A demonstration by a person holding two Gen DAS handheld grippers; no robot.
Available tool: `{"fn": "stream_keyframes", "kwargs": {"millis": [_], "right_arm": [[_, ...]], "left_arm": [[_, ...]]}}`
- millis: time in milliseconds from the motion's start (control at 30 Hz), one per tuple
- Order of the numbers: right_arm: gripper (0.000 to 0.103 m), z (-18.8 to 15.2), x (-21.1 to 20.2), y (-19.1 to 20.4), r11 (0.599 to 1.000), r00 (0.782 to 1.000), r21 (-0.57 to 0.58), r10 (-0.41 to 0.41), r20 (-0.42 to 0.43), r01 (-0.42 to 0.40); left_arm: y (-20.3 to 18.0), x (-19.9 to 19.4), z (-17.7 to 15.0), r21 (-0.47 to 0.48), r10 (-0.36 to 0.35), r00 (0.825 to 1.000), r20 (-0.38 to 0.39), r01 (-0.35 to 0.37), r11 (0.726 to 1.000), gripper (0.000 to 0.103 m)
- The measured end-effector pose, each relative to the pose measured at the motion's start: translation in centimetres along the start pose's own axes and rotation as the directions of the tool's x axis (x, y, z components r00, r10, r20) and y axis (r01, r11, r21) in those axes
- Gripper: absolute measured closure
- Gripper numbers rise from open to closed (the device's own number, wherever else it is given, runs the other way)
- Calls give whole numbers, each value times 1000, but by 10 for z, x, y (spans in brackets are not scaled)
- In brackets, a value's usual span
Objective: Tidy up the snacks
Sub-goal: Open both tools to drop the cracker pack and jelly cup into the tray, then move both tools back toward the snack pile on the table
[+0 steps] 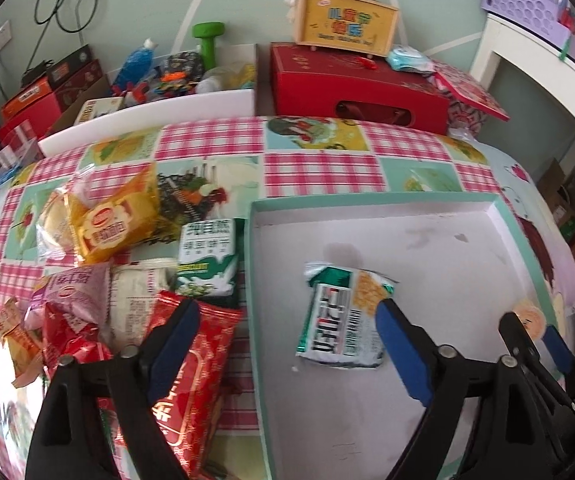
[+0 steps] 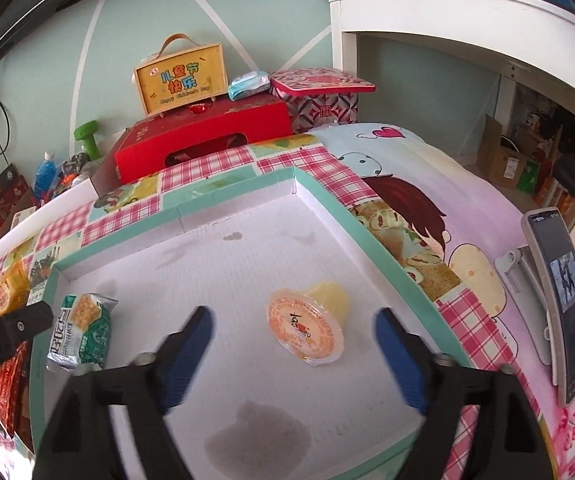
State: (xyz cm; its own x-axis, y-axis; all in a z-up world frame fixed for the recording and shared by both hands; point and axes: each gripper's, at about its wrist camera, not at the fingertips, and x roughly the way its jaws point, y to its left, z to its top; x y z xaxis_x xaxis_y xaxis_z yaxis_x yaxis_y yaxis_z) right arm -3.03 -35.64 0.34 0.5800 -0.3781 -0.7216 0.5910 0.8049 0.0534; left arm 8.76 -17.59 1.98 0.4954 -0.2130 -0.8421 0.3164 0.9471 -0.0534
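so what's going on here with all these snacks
A person with a gripper in each hand is sorting snacks into a shallow teal-edged box. A green cracker packet and a jelly cup already lie inside. Both the left gripper and the right gripper are open and empty. More packets, including a red one, wait in a pile on the tablecloth left of the box.
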Motion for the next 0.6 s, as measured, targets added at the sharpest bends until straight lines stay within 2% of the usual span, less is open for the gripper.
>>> {"fn": "stream_keyframes", "kwargs": {"millis": [33, 67, 133, 600], "right_arm": [[1, 0, 0, 1, 1000, 1000, -7, 2, -1, -2], [0, -1, 0, 3, 1000, 1000, -16, 2, 1, -2], [0, -1, -1, 7, 999, 1000, -39, 3, 1, -3], [0, -2, -3, 14, 998, 999, -40, 38, -27, -39]], "left_arm": [[2, 1, 0, -6, 20, 1000, 2, -20, 1000, 8], [4, 1, 0, -11, 35, 999, 5, -35, 999, 4], [7, 2, -1, -24, 61, 998, 2, -61, 998, 3], [20, 0, -7, -59, 66, 998, -22, -67, 996, 3]]}}
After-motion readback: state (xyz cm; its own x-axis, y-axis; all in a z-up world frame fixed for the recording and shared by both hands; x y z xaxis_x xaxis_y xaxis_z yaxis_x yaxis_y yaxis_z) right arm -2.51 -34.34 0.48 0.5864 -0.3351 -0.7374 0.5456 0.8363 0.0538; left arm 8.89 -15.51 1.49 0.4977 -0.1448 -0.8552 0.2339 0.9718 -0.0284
